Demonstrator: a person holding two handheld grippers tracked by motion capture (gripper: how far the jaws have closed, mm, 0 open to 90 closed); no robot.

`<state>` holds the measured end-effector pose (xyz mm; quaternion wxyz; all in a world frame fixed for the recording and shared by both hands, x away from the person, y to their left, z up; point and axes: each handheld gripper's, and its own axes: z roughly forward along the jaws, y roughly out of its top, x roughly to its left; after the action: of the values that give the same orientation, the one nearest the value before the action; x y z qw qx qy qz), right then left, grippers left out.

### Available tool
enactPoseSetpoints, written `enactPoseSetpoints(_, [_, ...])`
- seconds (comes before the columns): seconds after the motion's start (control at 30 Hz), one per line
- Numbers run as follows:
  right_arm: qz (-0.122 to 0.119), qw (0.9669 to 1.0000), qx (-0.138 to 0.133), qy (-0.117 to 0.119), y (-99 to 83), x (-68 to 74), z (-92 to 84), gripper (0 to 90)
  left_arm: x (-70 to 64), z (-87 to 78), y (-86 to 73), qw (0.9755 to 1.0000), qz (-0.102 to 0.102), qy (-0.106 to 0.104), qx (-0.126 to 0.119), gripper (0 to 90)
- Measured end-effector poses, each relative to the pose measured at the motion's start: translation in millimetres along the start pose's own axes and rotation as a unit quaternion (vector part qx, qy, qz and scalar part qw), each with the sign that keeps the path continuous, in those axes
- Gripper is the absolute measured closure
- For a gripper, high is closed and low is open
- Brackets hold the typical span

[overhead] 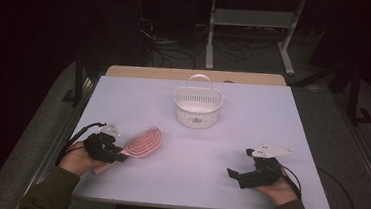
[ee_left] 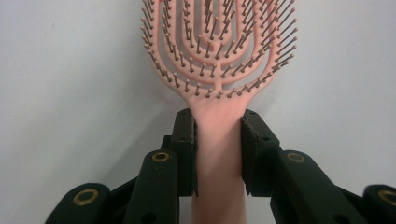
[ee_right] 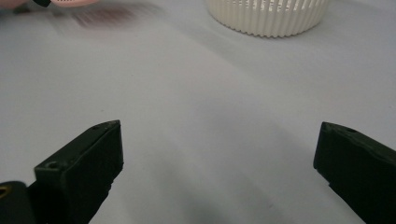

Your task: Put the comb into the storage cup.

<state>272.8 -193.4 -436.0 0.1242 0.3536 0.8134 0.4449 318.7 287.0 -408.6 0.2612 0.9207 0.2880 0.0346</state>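
The left hand-held gripper (ee_left: 218,154) clamps the handle of the pink hairbrush (ee_left: 218,60) at the near left of the table (overhead: 253,115), bristles up. The right hand-held gripper (ee_right: 219,158) rests near right, jaws wide apart around nothing. A white basket (overhead: 197,108) stands farther off, mid-table.

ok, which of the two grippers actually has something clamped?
The left gripper: its black jaws press on the handle of the pink plastic hairbrush. The right gripper stands wide open over bare white table.
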Motion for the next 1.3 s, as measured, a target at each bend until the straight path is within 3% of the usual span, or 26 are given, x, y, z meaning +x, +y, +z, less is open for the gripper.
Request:
enactPoseSetpoints(0.57, [0.002,1.0,-0.004,-0.002,-0.1,-0.8,0.0,1.4,-10.9,2.8,16.7,0.999,0.004,-0.02,-0.039,70.3])
enactPoseSetpoints(1.3, [0.004,1.0,-0.006,-0.002,-0.1,-0.9,-0.7,1.4,-31.2,19.7,45.8,0.9963,0.034,-0.036,-0.071,70.4])
